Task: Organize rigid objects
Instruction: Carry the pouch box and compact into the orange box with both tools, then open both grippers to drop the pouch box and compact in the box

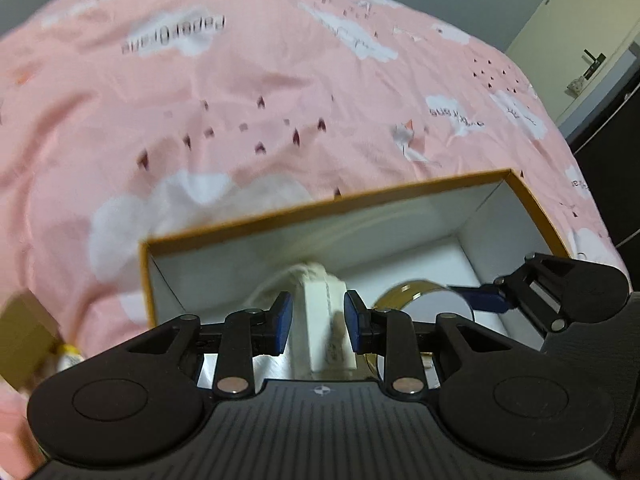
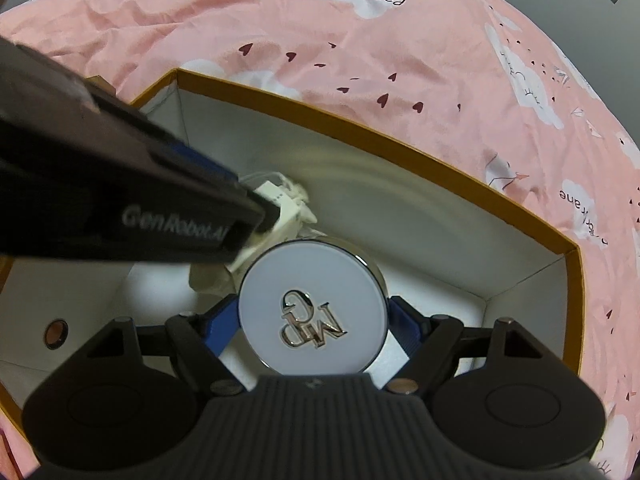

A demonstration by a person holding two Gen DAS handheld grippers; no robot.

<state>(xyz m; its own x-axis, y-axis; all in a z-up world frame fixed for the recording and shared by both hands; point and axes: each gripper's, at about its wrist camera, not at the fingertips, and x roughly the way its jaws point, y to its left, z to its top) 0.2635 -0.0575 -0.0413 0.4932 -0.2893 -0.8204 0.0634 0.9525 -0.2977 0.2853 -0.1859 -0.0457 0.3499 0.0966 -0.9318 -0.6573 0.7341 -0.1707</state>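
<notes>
Round jar (image 2: 312, 308) lies lid-up in right tongs (image 2: 316, 320); left tongs (image 1: 318, 322) clasp white block (image 1: 326, 320).

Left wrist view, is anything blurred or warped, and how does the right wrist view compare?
Left wrist view: the white charger and box are motion-smeared, and the bedspread bulges from the fisheye. Right wrist view: the round lid is crisp, while the left gripper beside it is soft.
</notes>
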